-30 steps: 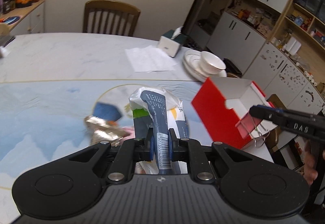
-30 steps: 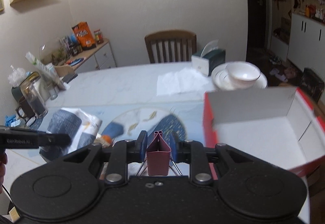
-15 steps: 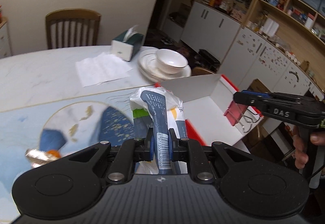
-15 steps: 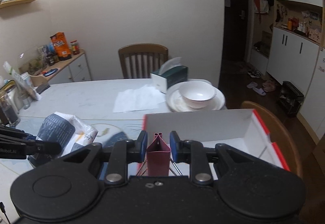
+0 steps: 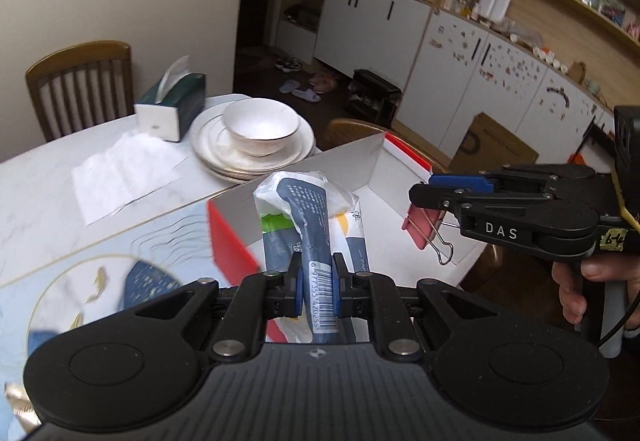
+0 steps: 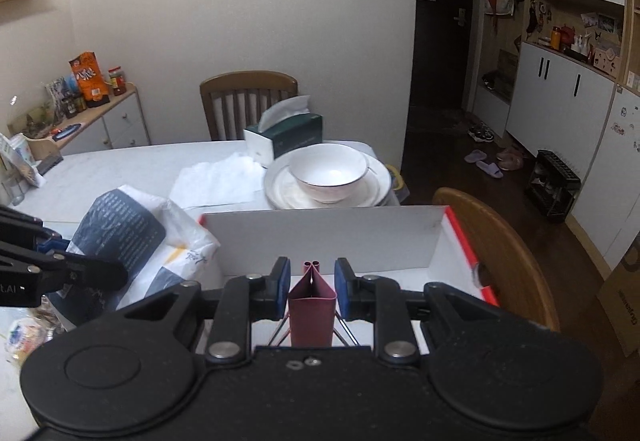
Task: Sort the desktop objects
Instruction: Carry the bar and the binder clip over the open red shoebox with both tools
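Note:
My left gripper [image 5: 316,283] is shut on a blue and white plastic packet [image 5: 316,209] with a barcode, held above the near left corner of the red box [image 5: 230,241] with its white inside. In the right wrist view that packet [image 6: 120,229] hangs left of the box [image 6: 328,237]. My right gripper [image 6: 311,283] is shut on a dark red binder clip [image 6: 312,305], over the box's white floor. From the left wrist view the right gripper [image 5: 424,201] shows at the right, the clip [image 5: 422,229] dangling from it with wire handles down.
A white bowl on stacked plates [image 6: 330,173], a green tissue box [image 6: 286,135] and a paper sheet [image 6: 218,181] lie beyond the red box. Wooden chairs stand at the far side [image 6: 248,101] and at the right [image 6: 500,249]. Small items [image 6: 24,333] lie at the left.
Both grippers have swung right across the table with their loads; the red box, earlier off to the right, now lies directly under and ahead of them.

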The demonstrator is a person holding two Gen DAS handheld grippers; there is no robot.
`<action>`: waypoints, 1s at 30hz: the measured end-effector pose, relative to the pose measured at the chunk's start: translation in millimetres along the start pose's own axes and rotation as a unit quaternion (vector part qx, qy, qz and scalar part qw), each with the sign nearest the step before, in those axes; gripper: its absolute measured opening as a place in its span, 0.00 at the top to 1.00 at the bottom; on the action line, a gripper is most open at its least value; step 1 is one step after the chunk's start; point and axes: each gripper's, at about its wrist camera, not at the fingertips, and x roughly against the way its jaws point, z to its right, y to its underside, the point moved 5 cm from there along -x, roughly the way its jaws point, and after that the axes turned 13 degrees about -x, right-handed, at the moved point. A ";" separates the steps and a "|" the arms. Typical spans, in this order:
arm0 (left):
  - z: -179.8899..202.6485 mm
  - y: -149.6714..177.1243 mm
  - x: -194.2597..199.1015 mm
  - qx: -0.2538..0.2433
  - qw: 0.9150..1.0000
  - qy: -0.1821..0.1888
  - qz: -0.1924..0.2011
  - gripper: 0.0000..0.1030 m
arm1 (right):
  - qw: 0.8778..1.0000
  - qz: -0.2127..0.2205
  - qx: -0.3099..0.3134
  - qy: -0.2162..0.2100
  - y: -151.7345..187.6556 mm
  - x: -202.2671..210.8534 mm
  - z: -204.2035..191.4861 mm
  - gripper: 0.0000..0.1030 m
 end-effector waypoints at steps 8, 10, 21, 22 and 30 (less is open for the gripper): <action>20.3 -10.3 -59.5 -0.031 0.998 0.015 -0.048 0.88 | 1.000 -0.018 -0.003 0.012 0.4 -20.2 28.2 0.79; 23.8 -10.8 -74.1 -0.041 0.997 0.017 -0.062 0.88 | 1.000 -0.024 -0.001 0.015 1.9 -25.6 34.1 0.79; 31.8 1.8 -128.9 -0.066 0.991 0.016 -0.116 0.88 | 0.997 -0.072 -0.006 0.025 25.3 -61.8 55.8 0.79; 31.7 3.7 -132.0 -0.067 0.990 0.018 -0.121 0.88 | 0.997 -0.076 -0.004 0.024 26.6 -64.0 56.9 0.79; 28.9 10.1 -145.3 -0.063 0.988 0.024 -0.140 0.88 | 0.994 -0.104 0.001 0.020 35.1 -78.0 61.5 0.79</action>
